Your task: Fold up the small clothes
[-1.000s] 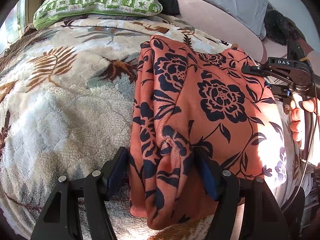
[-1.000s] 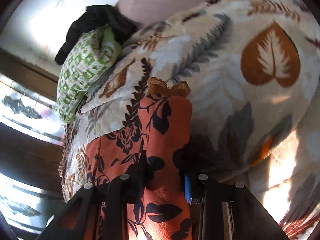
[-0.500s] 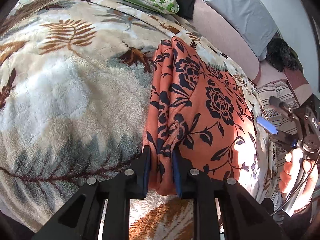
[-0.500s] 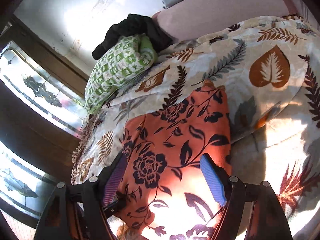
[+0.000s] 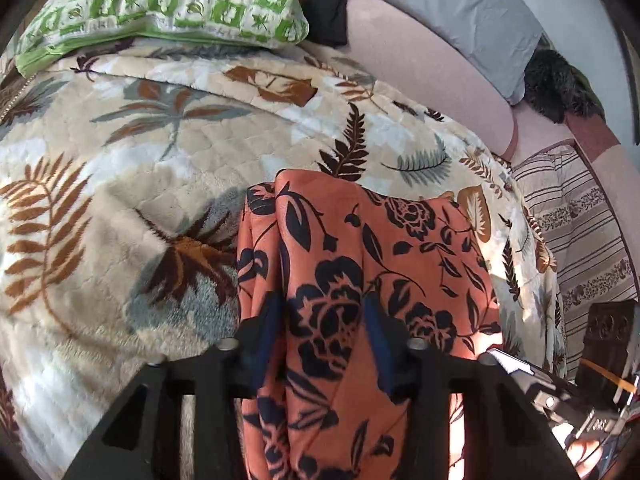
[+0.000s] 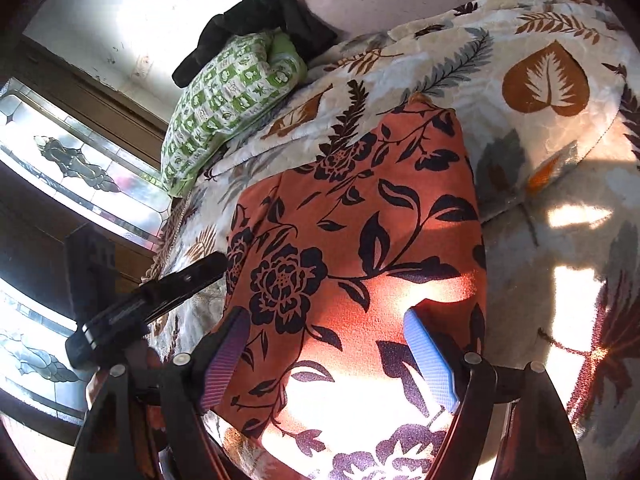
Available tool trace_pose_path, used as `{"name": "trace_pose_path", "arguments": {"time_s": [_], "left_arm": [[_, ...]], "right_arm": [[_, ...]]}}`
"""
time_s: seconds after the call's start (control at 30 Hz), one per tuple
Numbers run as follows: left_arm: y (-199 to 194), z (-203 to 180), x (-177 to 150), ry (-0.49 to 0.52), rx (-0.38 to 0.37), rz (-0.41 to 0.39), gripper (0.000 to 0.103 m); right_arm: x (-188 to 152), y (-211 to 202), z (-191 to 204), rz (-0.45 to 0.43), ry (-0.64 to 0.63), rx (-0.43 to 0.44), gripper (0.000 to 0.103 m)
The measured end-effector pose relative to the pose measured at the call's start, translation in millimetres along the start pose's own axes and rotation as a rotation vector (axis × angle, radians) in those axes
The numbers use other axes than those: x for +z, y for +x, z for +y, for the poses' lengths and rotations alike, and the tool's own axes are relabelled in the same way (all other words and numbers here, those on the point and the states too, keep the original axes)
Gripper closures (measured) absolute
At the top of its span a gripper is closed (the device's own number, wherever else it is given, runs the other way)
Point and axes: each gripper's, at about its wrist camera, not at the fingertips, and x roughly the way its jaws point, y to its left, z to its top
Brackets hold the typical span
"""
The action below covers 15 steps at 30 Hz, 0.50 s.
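While the left tongs (image 5: 322,336) sit about half open, a thick bunch of the orange cloth (image 5: 380,248) runs right between the two fingers. The blue pads look blurry, so I cannot be sure if they touch the cloth, but they do not look like they are squeezing it. The right tongs (image 6: 328,360) are spread wide. They hold nothing and hang just over the near, sunny end of the same cloth, one pad on each side. The cloth has dark flowers on it and lies on a fluffy blanket (image 5: 120,200) with leaf pictures. It looks folded into a long shape, with more layers piled up along its left edge. It looks thin, soft and light, so it should bend easily and will not break. It may also slip and slide open, because smooth cloth does not stay put. The best place to pinch it is at a corner or along the thick folded edge, catching all the layers together so none fall loose. Farther back on the blanket rests a green pillow (image 5: 160,4) with little squares. Some black clothes (image 6: 260,20) lie on top of it, next to the pink couch back (image 5: 432,64).
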Motion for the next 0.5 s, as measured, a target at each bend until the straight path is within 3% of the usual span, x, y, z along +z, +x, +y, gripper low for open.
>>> {"name": "trace_pose_path", "arguments": {"time_s": [0.03,0.13,0.23,0.5], "left_arm": [[5.5,0.4,2.8,-0.004,0.006,0.016,0.094],[9.8,3.9,1.8,0.013,0.093,0.003,0.095],[15.6,19.2,-2.0,-0.041,0.053,0.012,0.094],[-11.8,-5.0,-9.5,0.039,0.126,-0.026,0.091]], "right_arm": [[-0.3,-0.5,0.0,-0.001,-0.006,-0.002,0.021],[-2.7,0.0,1.1,0.001,-0.025,-0.003,0.021],[-3.3,3.9,2.0,0.015,-0.035,0.008,0.021],[-3.2,-3.4,-2.3,0.014,0.023,0.03,0.021]]}}
